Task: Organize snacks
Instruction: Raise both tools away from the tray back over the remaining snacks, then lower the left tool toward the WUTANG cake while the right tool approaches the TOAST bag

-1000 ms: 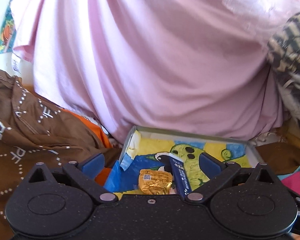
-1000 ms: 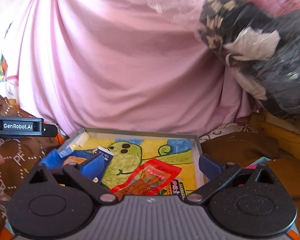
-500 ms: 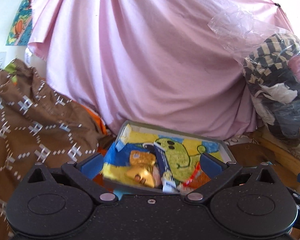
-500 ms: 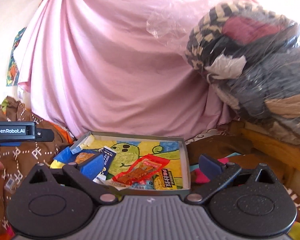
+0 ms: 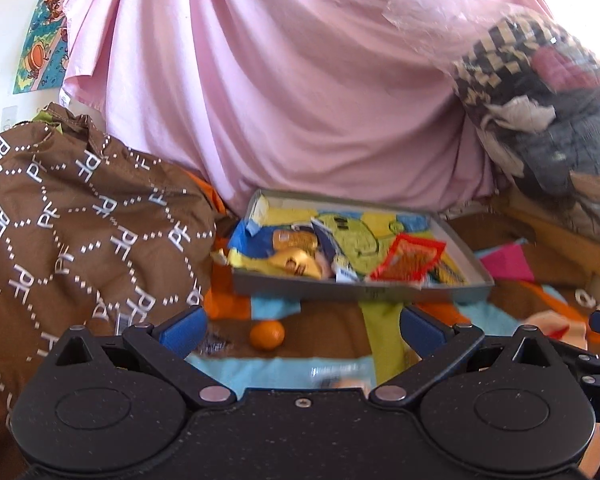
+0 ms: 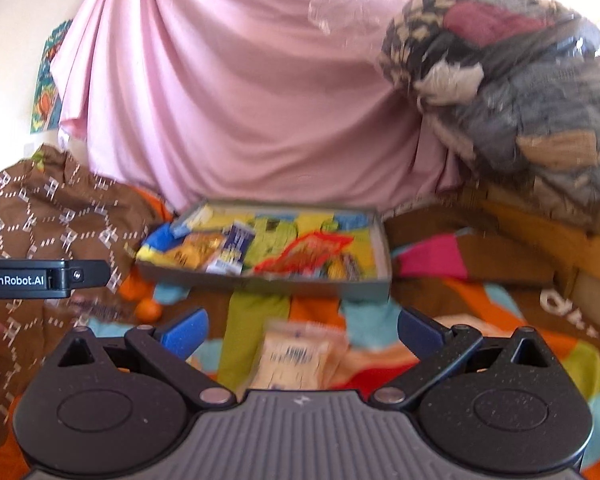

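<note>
**Shallow tray of snacks on a patchwork bedspread, seen from both hand-held grippers**

A grey shallow tray [image 5: 356, 286] with a yellow, green and blue cartoon lining lies on the bedspread [image 6: 500, 340], in front of a hanging pink sheet [image 5: 280, 80]. Within it, at the left: a blue packet [image 5: 244, 238], gold-wrapped snacks [image 5: 296, 260] and a dark blue stick pack [image 5: 328, 246]. At the right: a red packet [image 5: 410, 260], partly over yellow wrappers. Outside the tray, an orange ball [image 5: 267, 334] rests on the bedspread near its left front corner, and a pale, blurred packet [image 6: 296, 360] lies just ahead of the right hand-held gripper [image 6: 302, 330]. Both the left hand-held gripper [image 5: 302, 326] and the right one have their jaws spread wide and grasp nothing. A brown patterned cloth [image 5: 80, 220] is heaped at the left; a clear bag of bundled fabrics [image 6: 512, 80] sits at the right
</note>
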